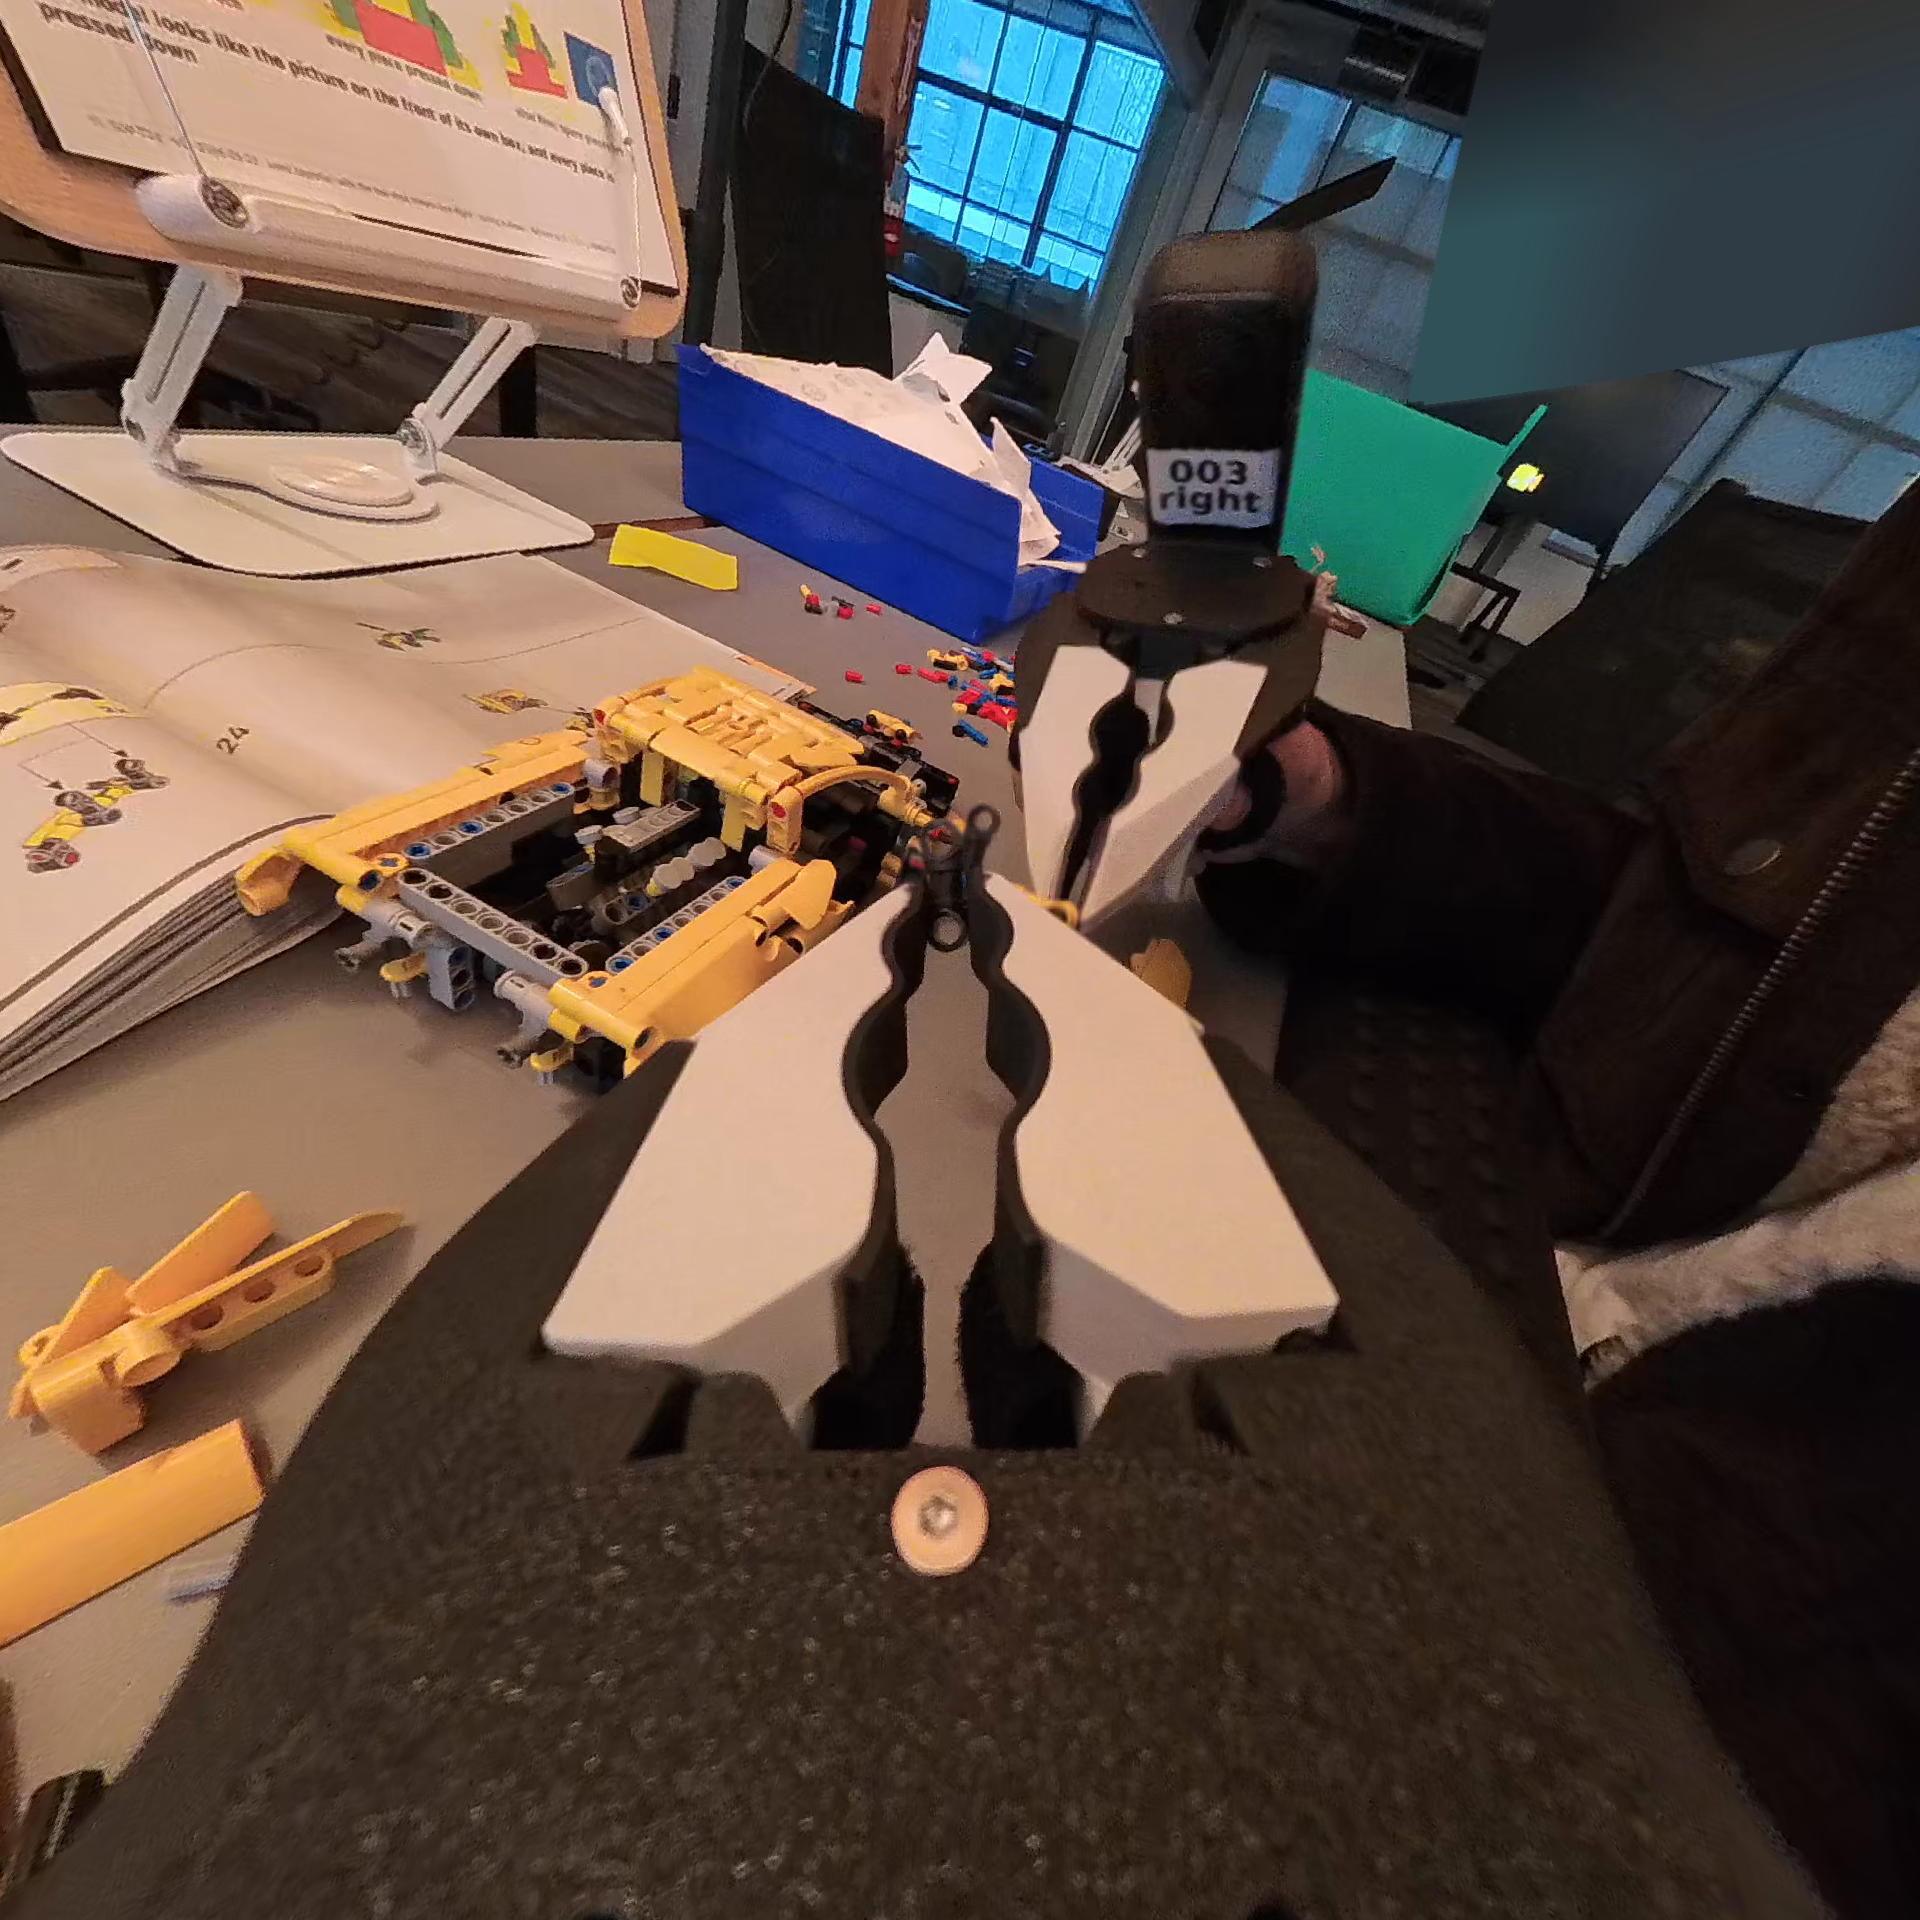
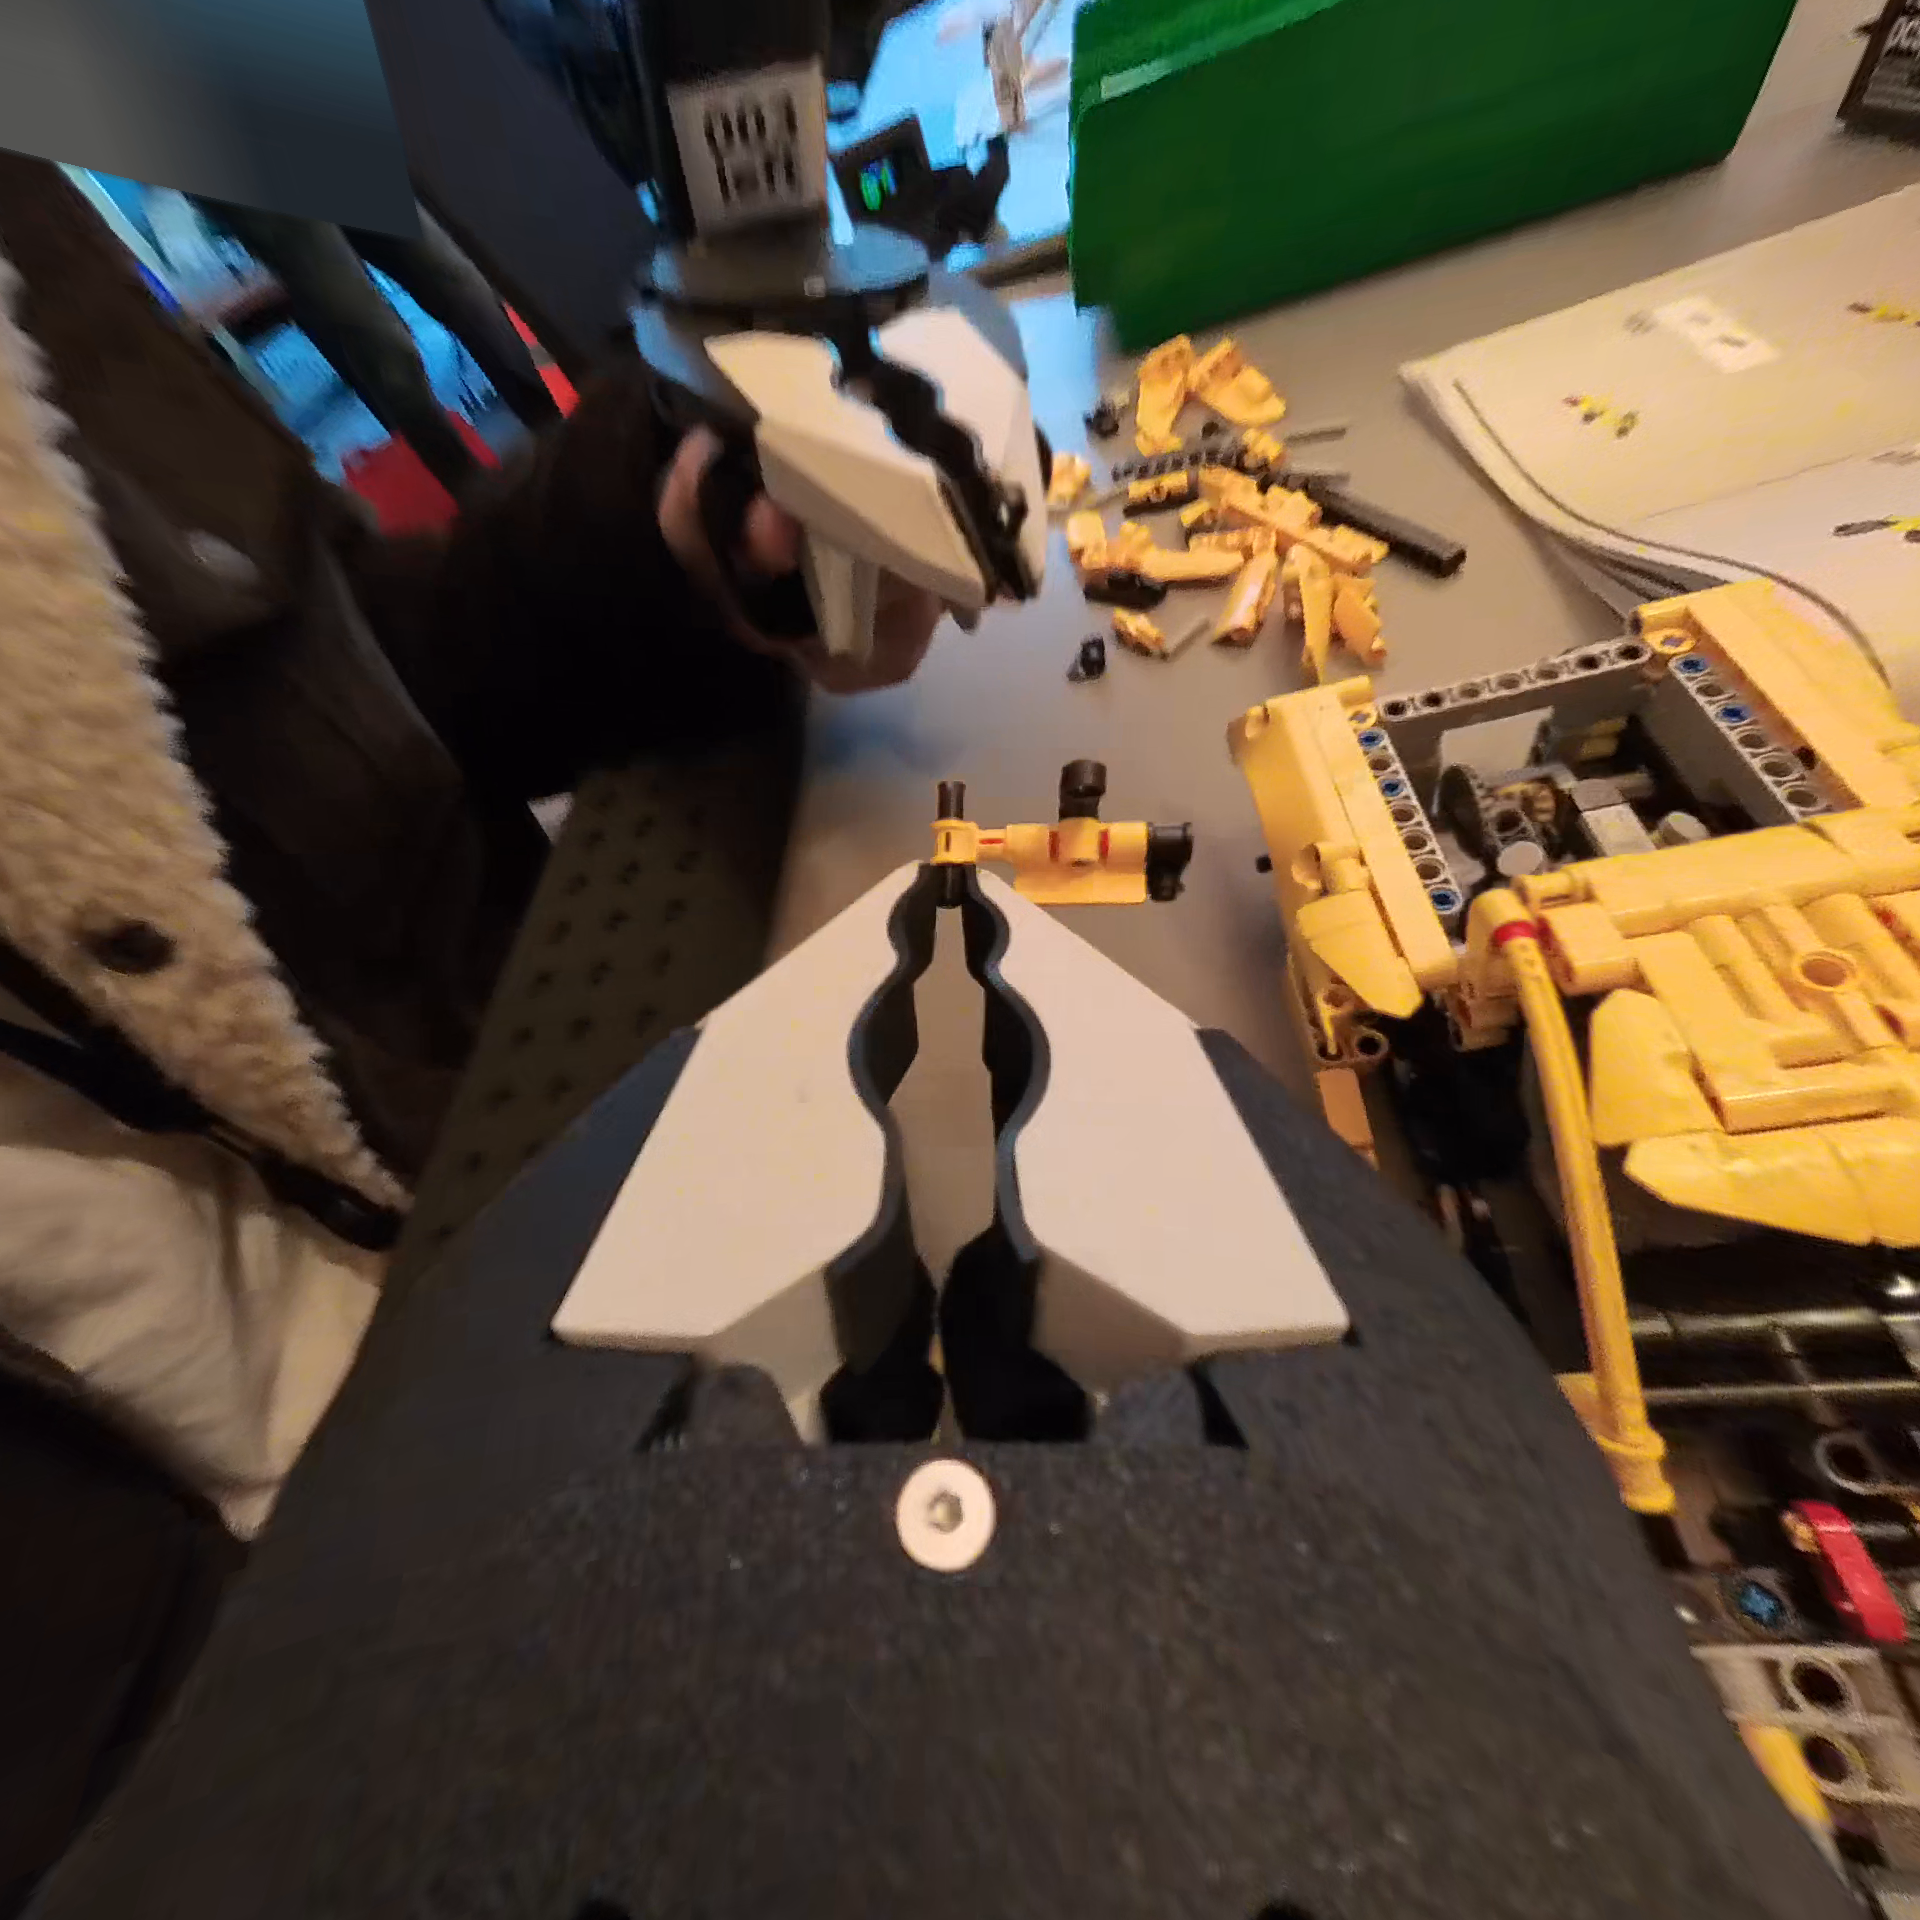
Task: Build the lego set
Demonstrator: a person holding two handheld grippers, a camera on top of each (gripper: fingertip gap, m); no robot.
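Observation:
The yellow and black lego vehicle model [image 1: 644, 852] stands on the grey table beside the open instruction booklet [image 1: 208, 727]; it also shows at the right of the right wrist view [image 2: 1558, 935]. My left gripper [image 1: 943, 902] is shut on a small black connector piece [image 1: 954, 857], held just right of the model. My right gripper [image 2: 948, 885] is shut on the black pin of a small yellow sub-assembly [image 2: 1070, 854] and holds it above the table. The two grippers are close together and point toward each other: the right gripper [image 1: 1070, 894] in the left wrist view, the left gripper [image 2: 1000, 566] in the right wrist view.
Loose yellow and black parts [image 2: 1236, 520] lie beyond the grippers, more yellow panels [image 1: 156, 1320] at the near left. Small red and blue pins [image 1: 966, 686] are scattered by a blue bin [image 1: 862, 499]. A green bin [image 2: 1403, 135] and a paper stand [image 1: 312, 156] are at the back. A person's jacket [image 2: 156, 831] is close. The grippers' ends are close to 6 cm from one another.

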